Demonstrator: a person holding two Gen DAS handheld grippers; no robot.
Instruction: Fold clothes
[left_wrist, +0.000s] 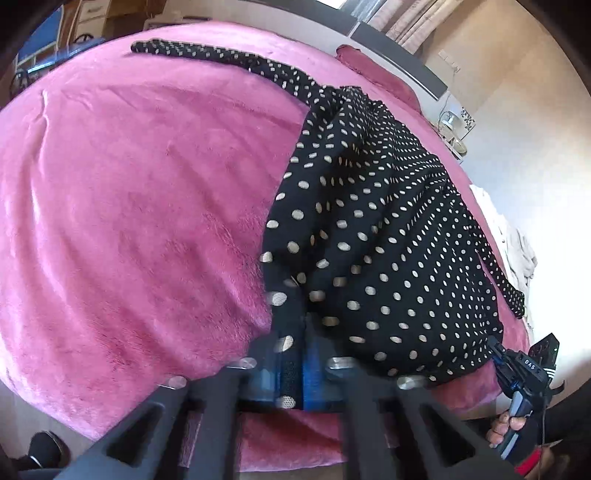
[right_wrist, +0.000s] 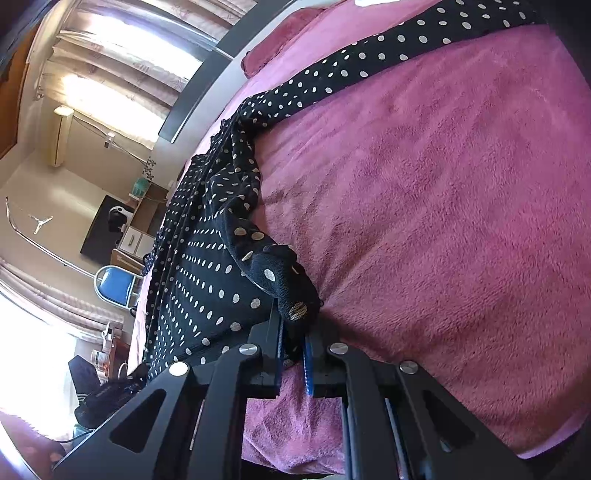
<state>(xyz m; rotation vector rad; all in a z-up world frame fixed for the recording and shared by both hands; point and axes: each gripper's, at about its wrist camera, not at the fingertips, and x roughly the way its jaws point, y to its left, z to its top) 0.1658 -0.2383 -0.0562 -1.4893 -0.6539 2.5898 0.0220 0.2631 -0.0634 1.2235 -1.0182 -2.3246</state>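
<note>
Left gripper (left_wrist: 291, 365) is clamped tight on a fold of the garment's (left_wrist: 388, 229) near hem, dotted black cloth pinched between its blue pads, at the near edge of the bed (left_wrist: 129, 206). Right gripper (right_wrist: 295, 347) is likewise closed on the hem, with a bunched corner of the cloth rising just beyond its tips. In the left wrist view the right gripper (left_wrist: 517, 373) shows at the lower right, a hand (left_wrist: 504, 428) wrapped round its handle, gripping the hem's other end.

From the two grippers the garment runs away toward the headboard (left_wrist: 402, 55), its long axis lying from the near edge to the far end of the bed. It is widest at the held hem and narrows as it goes, gathering into folds about midway. Beyond that a narrow dotted strip (left_wrist: 229, 61) stretches off toward the far left corner, and another (left_wrist: 498, 269) trails down along the bed's right edge.

The garment lies on the right half of the bed; the pink plush cover to its left is bare. A pink pillow (left_wrist: 373, 70) sits at the head, just beyond the garment's far end.
</note>
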